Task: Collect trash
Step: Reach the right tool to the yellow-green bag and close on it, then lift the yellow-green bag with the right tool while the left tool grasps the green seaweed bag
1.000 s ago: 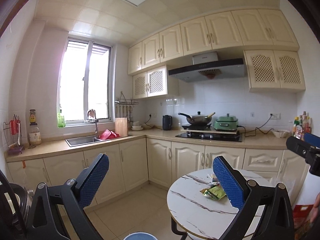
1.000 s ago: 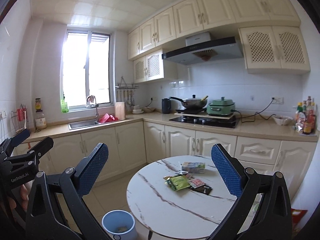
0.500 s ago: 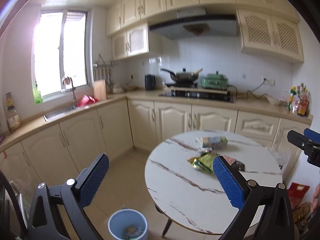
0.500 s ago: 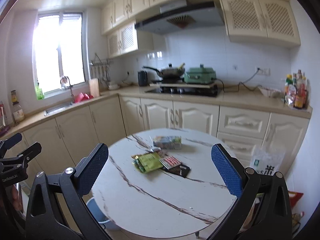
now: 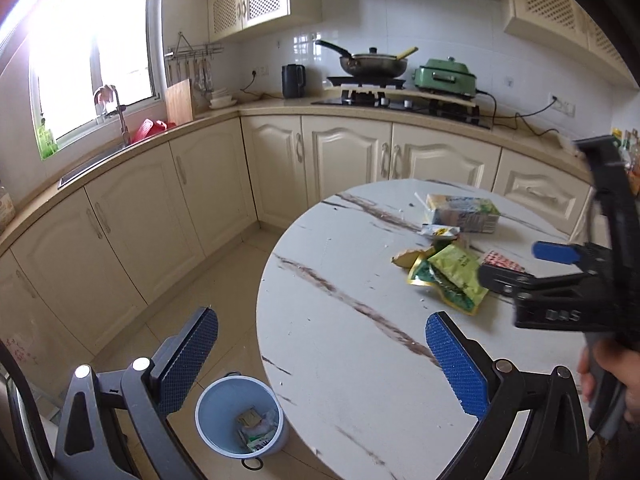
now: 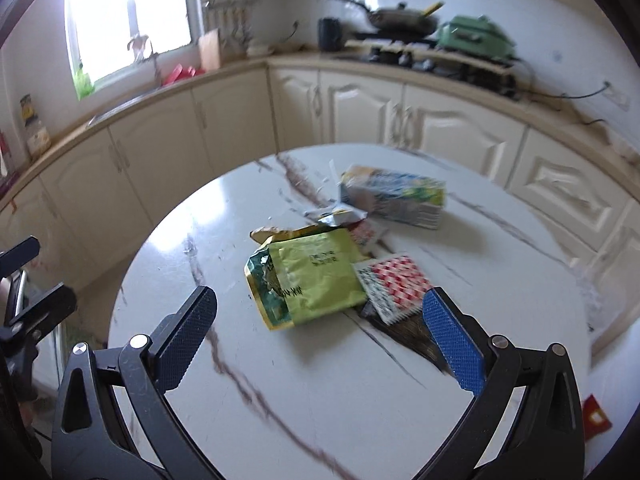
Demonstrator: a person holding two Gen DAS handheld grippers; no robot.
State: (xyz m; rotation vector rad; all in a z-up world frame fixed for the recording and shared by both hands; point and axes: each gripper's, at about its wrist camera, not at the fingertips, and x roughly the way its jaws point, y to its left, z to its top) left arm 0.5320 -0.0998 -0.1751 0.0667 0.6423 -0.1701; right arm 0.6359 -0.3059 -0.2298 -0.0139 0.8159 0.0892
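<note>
Trash lies in a heap on the round marble table [image 6: 280,400]: a torn green snack bag [image 6: 316,280], a red-checked wrapper [image 6: 394,286], a dark wrapper [image 6: 408,334], a small silver packet [image 6: 338,216] and a drink carton [image 6: 396,196] on its side. My right gripper [image 6: 318,336] is open just above the table, close in front of the green bag, nothing between its fingers. My left gripper [image 5: 320,354] is open over the table's left edge and holds nothing. A blue waste bin [image 5: 240,416] with some trash inside stands on the floor beside the table. The green bag [image 5: 452,276] and carton [image 5: 464,210] also show in the left wrist view.
Cream cabinets [image 5: 344,160] and a counter wrap around behind the table, with a sink [image 5: 92,160], a kettle [image 5: 294,80], a pan [image 5: 372,62] and a green cooker [image 5: 444,76]. Tiled floor [image 5: 192,288] lies between table and cabinets. A hand [image 5: 616,376] holds the right gripper's handle.
Both grippers have dropped and tilted down toward the table. The right one has closed in on the trash heap, which now fills its view. Both stay open.
</note>
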